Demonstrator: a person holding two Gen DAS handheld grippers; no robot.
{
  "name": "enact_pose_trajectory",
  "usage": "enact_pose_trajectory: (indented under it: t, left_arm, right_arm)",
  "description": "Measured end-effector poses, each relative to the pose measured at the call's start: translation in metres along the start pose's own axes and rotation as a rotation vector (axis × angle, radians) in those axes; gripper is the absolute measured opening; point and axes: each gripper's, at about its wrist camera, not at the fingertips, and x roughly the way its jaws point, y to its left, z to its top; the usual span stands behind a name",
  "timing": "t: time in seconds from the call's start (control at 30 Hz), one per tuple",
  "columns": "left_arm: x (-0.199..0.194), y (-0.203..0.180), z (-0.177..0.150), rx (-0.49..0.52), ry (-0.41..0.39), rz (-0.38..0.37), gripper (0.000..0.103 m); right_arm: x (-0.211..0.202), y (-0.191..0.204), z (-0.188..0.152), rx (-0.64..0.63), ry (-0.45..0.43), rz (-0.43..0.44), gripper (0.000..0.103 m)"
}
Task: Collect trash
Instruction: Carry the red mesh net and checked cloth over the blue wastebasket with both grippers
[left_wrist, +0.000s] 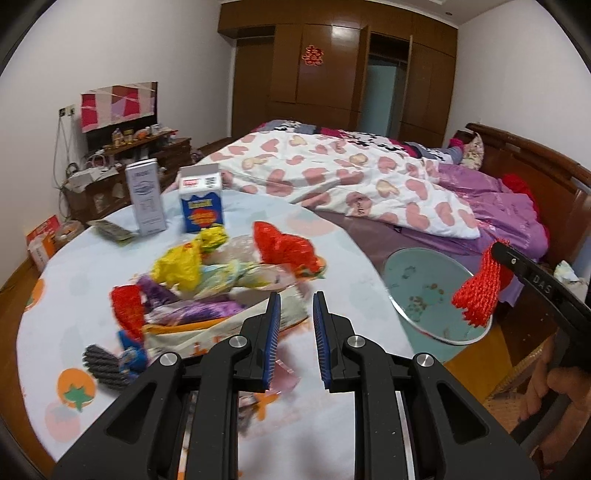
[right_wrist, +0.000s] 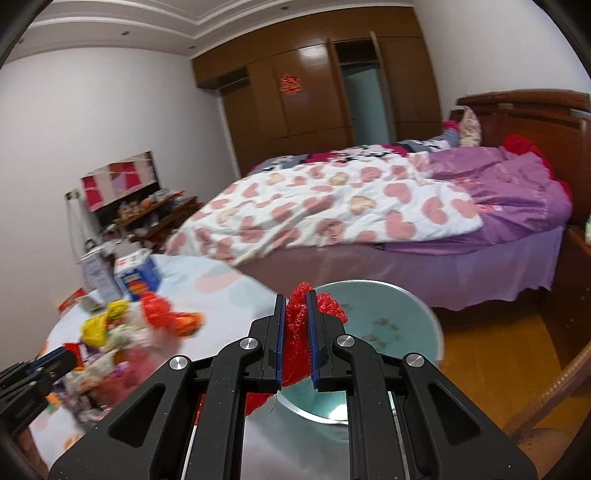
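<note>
Now R gripper (right_wrist: 295, 339) grips red net (right_wrist: 295, 343) vertically

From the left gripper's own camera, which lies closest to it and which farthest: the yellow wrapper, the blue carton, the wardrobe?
1. Yellow wrapper: in the trash pile, just ahead-left of the left gripper.
2. Blue carton: upright at the table's far edge.
3. Wardrobe: against the back wall.

A round table (left_wrist: 325, 435) under a pale cloth printed with orange fruit carries a heap of crumpled wrappers (left_wrist: 207, 280) at its middle (yellow, purple, red netting among them). Behind the heap stand a white carton (left_wrist: 146, 197) and a blue carton (left_wrist: 201, 203), side by side.
</note>
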Motion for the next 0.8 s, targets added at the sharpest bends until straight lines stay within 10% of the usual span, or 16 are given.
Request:
enact_pose_trajectory:
  t: [0.43,0.6,0.8]
  left_arm:
    - [-0.016,0.060,-0.008,-0.041,0.029,0.065,0.019]
    - [-0.017,0.080,-0.038,-0.059,0.115,0.165,0.057]
    - [0.013,0.076,-0.058,-0.089,0.233,0.157,0.060]
  right_arm:
    - [0.019,-0.014,-0.010,0.018,0.041,-0.002,0.011]
    - [0.021,-0.012,-0.010,0.005,0.041,-0.006,0.011]
    - [0.018,-0.009,-0.012,0.005,0.043,-0.004,0.011]
